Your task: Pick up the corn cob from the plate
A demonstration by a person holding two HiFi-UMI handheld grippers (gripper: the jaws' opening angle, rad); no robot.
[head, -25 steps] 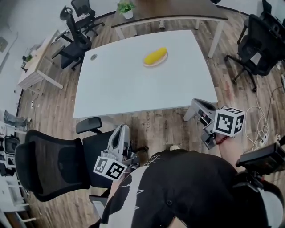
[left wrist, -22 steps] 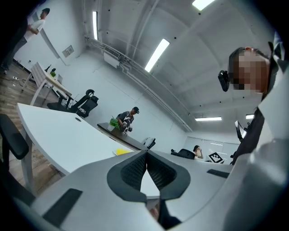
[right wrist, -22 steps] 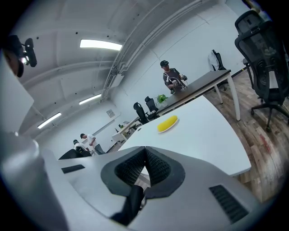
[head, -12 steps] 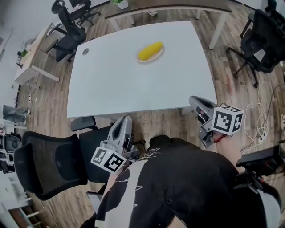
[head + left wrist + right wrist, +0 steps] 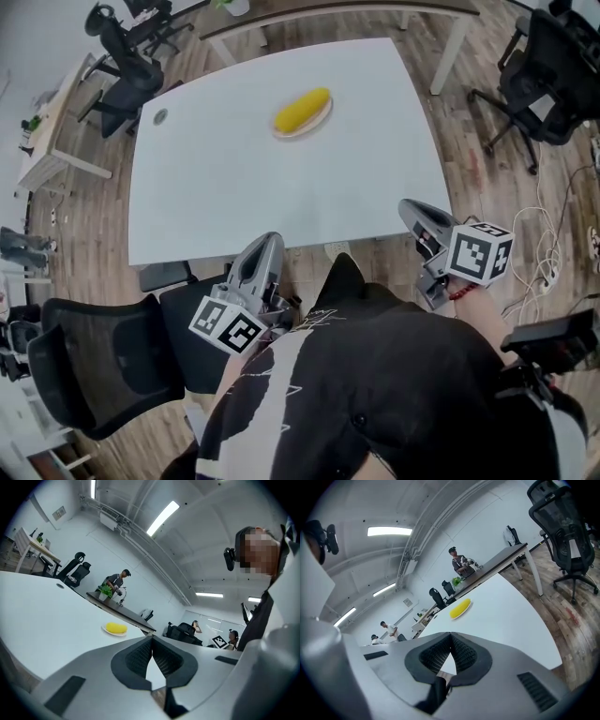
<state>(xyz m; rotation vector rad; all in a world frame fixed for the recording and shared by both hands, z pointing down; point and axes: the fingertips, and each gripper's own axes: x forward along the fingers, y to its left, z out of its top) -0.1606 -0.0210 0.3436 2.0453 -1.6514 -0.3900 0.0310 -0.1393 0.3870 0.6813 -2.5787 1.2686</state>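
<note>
A yellow corn cob lies on a small pale plate towards the far side of the white table. The cob also shows in the left gripper view, and as the same cob in the right gripper view. My left gripper is at the table's near edge, its jaws shut with nothing between them. My right gripper hangs off the table's near right corner, jaws also closed and empty. Both are far from the corn.
Black office chairs stand close at my left, at the far left and at the right. A dark desk with a plant runs behind the table. Cables lie on the wood floor. Other people stand in the room's background.
The table and the corn have drawn nearer in the head view. My left gripper has moved forward up to the table's near edge. The right gripper has shifted slightly towards the table.
</note>
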